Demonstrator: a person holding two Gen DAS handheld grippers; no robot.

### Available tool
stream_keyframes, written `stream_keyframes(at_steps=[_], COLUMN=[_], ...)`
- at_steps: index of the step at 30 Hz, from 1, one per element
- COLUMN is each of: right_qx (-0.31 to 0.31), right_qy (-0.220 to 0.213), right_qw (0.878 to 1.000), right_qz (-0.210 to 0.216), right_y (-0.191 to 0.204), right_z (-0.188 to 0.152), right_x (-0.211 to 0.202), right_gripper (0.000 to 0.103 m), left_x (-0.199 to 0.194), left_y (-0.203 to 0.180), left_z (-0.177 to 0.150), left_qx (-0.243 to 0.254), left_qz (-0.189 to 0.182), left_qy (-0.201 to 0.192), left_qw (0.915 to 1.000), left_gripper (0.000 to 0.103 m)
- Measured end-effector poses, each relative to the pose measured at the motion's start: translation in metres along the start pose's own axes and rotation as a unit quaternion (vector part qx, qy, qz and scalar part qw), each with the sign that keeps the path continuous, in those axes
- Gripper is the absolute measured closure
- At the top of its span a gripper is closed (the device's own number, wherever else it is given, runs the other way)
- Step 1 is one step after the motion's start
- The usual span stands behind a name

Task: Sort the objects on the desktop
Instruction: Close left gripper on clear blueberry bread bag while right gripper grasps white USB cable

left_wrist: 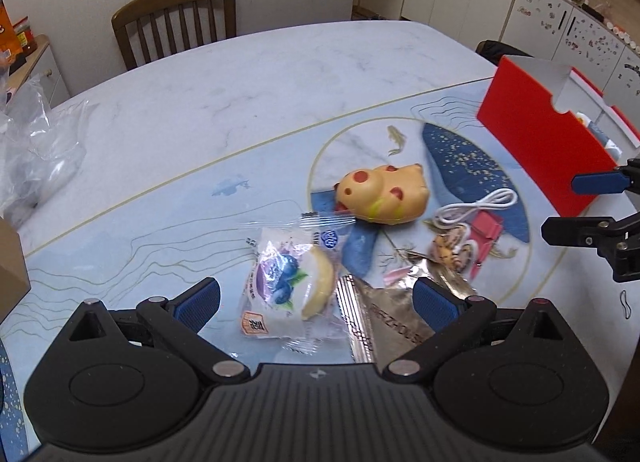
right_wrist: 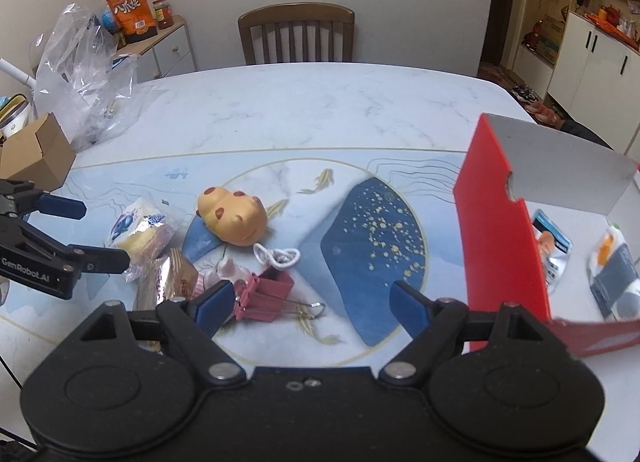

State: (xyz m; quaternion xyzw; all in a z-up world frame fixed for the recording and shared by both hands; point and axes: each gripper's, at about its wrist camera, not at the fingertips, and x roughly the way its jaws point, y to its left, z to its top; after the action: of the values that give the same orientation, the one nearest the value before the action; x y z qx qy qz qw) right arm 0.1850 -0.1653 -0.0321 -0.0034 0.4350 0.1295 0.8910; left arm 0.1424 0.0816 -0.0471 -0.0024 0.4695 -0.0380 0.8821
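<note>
Red box (right_wrist: 500, 230) holds snack packets (right_wrist: 554, 250), visible only from the right wrist.

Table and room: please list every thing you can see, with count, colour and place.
Toy: one, yellow with red spots, mat centre.
Cake packet: one, clear with blueberry print, between left gripper's fingers, untouched.
Foil packet: one, silver, right of cake packet.
Cable: one, white, coiled, beside toy.
Binder clip: one, pink, near right gripper.
Box: one, red, open, right side, packets inside.
Plastic bag: one, clear, table's left.
Carton: one, brown, left edge.
Chair: one, brown, behind table.
Left gripper: black, blue pads, open.
Right gripper: black, blue pads, open.
</note>
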Motion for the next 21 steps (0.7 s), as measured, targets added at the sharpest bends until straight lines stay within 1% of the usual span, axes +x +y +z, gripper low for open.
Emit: stream_keyframes(at_steps=[9,21], right_qx=[-0.011,-0.018], right_qy=[0.007,0.036], right_qw=[1.0,0.999], right_qz=[0.005,0.004], right_y=[0.005,0.012], right_z=[0.015,0.025], right_x=[0.026,0.063], right_gripper=[0.019,0.021], left_x=[0.023,0.043], left_y=[0.011,0.02], left_z=[0.005,0.015], left_qx=[-0.001,-0.016], left_qz=[0.01,0.003], left_qy=[0.017,0.025], left_qw=[0.9998,0.9996], left_gripper=[0.0,0.0])
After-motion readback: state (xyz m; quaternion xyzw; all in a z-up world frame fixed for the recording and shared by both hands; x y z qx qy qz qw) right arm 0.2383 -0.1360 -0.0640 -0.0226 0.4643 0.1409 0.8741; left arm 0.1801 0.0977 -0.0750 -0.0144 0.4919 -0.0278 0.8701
